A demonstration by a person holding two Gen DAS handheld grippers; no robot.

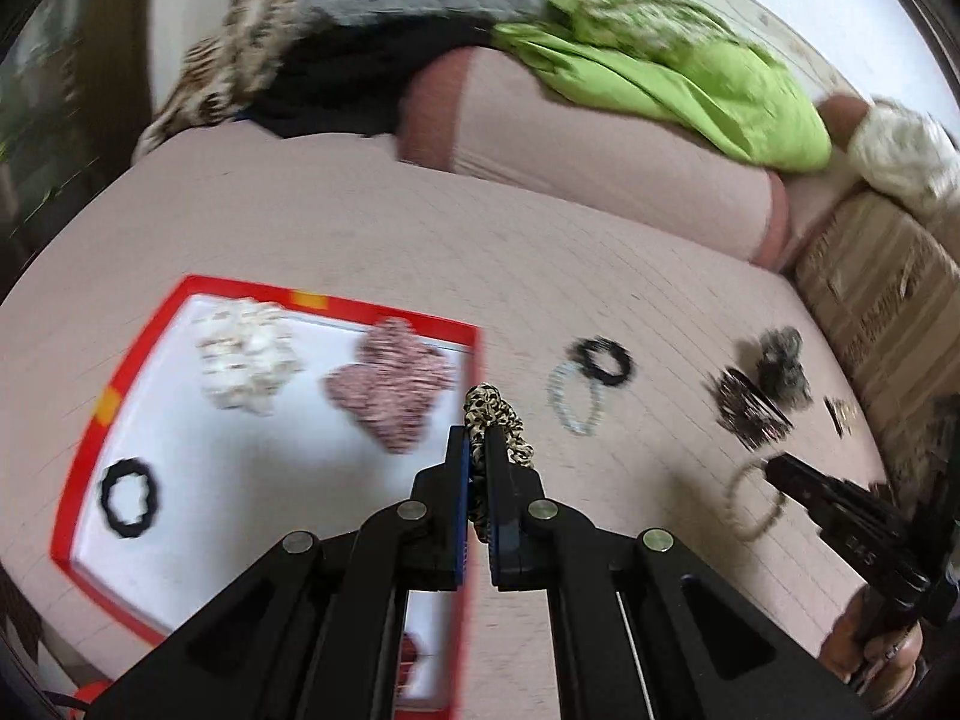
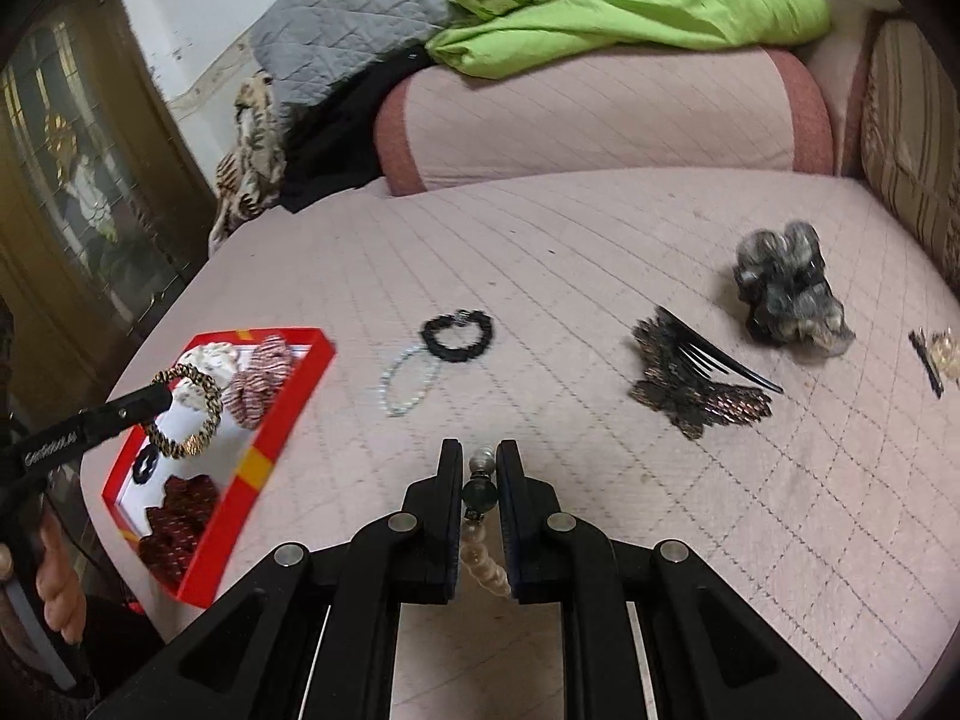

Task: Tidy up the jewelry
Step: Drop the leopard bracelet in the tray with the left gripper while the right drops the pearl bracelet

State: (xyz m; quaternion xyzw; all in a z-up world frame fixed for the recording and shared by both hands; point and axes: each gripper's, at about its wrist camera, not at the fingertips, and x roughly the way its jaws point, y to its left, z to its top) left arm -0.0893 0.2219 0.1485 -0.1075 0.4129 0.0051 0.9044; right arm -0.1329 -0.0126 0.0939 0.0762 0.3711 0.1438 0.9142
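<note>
Now | left gripper [image 1: 478,444] pinches leopard hair tie [image 1: 487,405] over red tray [image 1: 90,420] edge | right gripper [image 2: 480,468] pinches pearl bracelet [image 2: 480,546] | tie could drop outside tray.

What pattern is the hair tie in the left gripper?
Leopard print, tan with dark spots, on the hair tie; left wrist view shows it best.

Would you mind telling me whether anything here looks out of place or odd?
Nothing looks damaged or spilled. Several pieces lie outside the red tray: a black scrunchie overlapping a pale bead bracelet, a butterfly comb and a grey furry clip.
</note>
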